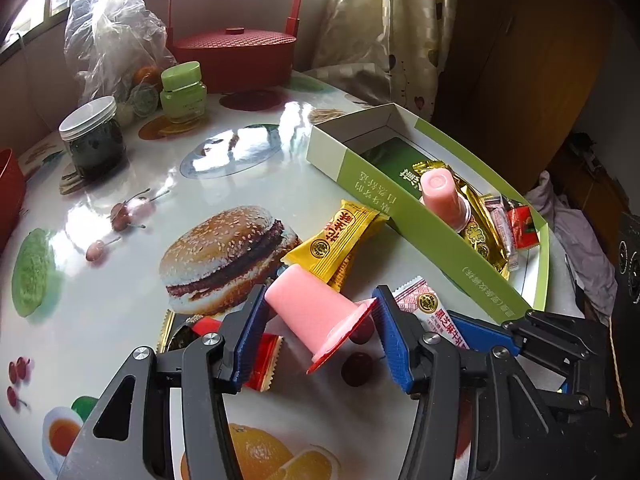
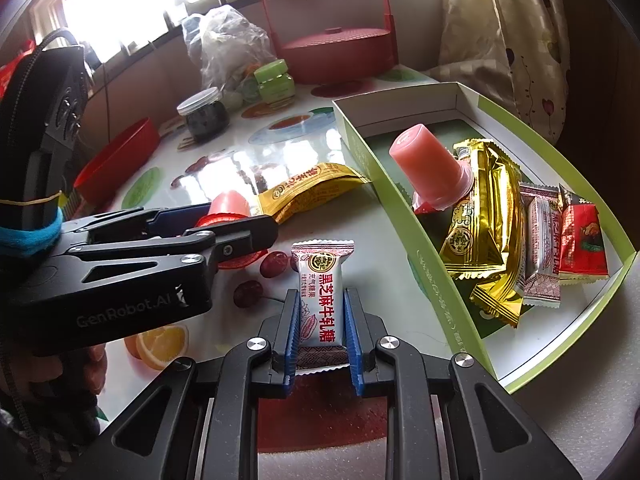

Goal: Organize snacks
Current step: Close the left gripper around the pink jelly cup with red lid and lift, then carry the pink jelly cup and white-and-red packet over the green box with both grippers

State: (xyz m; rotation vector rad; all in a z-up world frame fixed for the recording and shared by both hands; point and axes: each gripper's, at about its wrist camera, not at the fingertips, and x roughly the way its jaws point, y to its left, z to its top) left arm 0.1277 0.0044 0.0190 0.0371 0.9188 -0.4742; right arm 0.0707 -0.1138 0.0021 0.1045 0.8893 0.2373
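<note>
My left gripper (image 1: 320, 296) is shut on a pink jelly cup (image 1: 308, 312) lying sideways just over the table, one pad on its body and the other at its red rim. In the right wrist view this gripper (image 2: 240, 216) comes in from the left with the cup (image 2: 228, 204). The right gripper (image 2: 322, 296) is shut on a white nougat candy (image 2: 322, 280) that stands upright between the pads. A green-and-white open box (image 2: 384, 208) on the right holds another jelly cup (image 2: 428, 164), gold packets (image 2: 484, 216) and small wrapped candies. A yellow packet (image 1: 340, 240) lies beside the box (image 1: 400, 216).
At the back stand a red handled basket (image 1: 236, 56), a green jar (image 1: 184, 92), a dark jar with a white lid (image 1: 94, 140) and a plastic bag (image 1: 112, 40). A red bowl (image 2: 120, 160) sits left. A red wrapped candy (image 1: 264, 356) lies under my left fingers.
</note>
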